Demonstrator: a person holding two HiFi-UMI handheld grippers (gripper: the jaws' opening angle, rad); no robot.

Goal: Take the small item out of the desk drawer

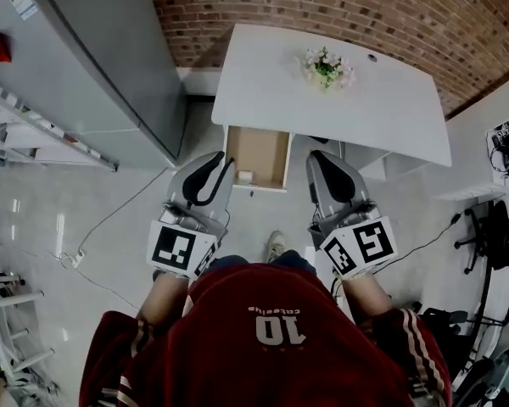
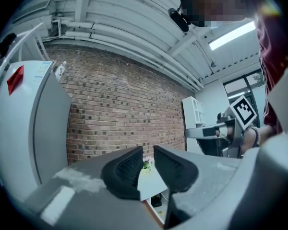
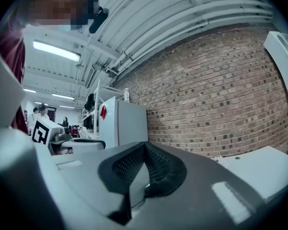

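**Desk** [image 1: 271,83]: white top, standing against a brick wall [image 1: 322,7]. It carries a small pot of pale flowers [image 1: 325,66] towards its far side.

**Drawer** [image 1: 259,147]: pulled out from the desk's near edge, with a brown bare bottom and white walls.

**Small item** [image 1: 245,176]: a white object lying inside the drawer, close to the front wall and left of centre. Its kind cannot be made out. No tool touches it.

**Left tool** [image 1: 214,166]: held just outside the drawer's left wall in the head view, its tip level with the small item and a little to that item's left. In the left gripper view the left tool [image 2: 149,153] has its jaws a narrow way apart with nothing gripped. Through the gap only the far desk and flowers show.

**Right tool** [image 1: 322,164]: held just outside the drawer's right wall, so the drawer and its item lie between the two tools. In the right gripper view the right tool [image 3: 144,147] has its jaw tips meeting, closed on nothing.

**Tall grey cabinet** [image 1: 93,66]: stands left of the desk.

**Person**: wears a red jersey [image 1: 271,329] and stands over a pale floor [image 1: 110,210], with one shoe [image 1: 274,246] showing below the drawer.
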